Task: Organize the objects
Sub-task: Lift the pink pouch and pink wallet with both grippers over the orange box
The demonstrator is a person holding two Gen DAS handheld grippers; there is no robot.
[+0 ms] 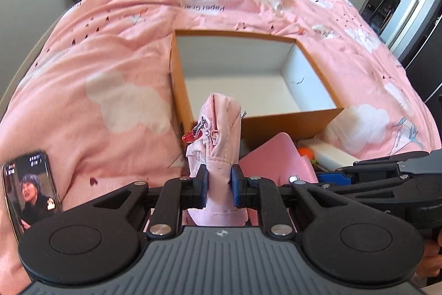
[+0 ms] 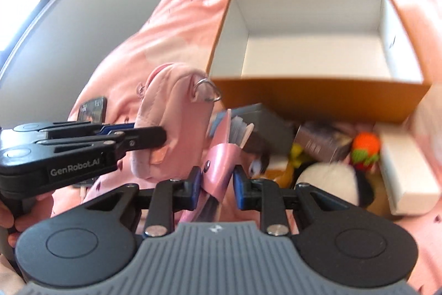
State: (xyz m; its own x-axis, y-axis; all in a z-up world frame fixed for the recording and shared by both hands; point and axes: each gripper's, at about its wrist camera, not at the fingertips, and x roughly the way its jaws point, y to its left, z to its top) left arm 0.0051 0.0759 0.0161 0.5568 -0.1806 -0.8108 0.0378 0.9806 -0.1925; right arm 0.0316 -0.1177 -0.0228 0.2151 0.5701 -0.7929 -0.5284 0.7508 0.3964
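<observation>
My left gripper (image 1: 218, 185) is shut on a pink zip pouch (image 1: 216, 129) with a red charm, held upright just in front of an open orange box (image 1: 290, 116) with a white inside. The pouch (image 2: 171, 123) and left gripper (image 2: 154, 138) also show in the right wrist view. My right gripper (image 2: 216, 184) is shut on a pink card holder (image 2: 218, 159), near the box's (image 2: 317, 98) front wall. The holder (image 1: 276, 159) shows at the left wrist view's lower right.
A phone (image 1: 30, 190) with its screen lit lies on the pink duvet (image 1: 110, 60) at left. In front of the box lie a grey box (image 2: 265, 126), a white box (image 2: 406, 170), an orange knitted toy (image 2: 364, 148), a black-and-white plush (image 2: 331, 181).
</observation>
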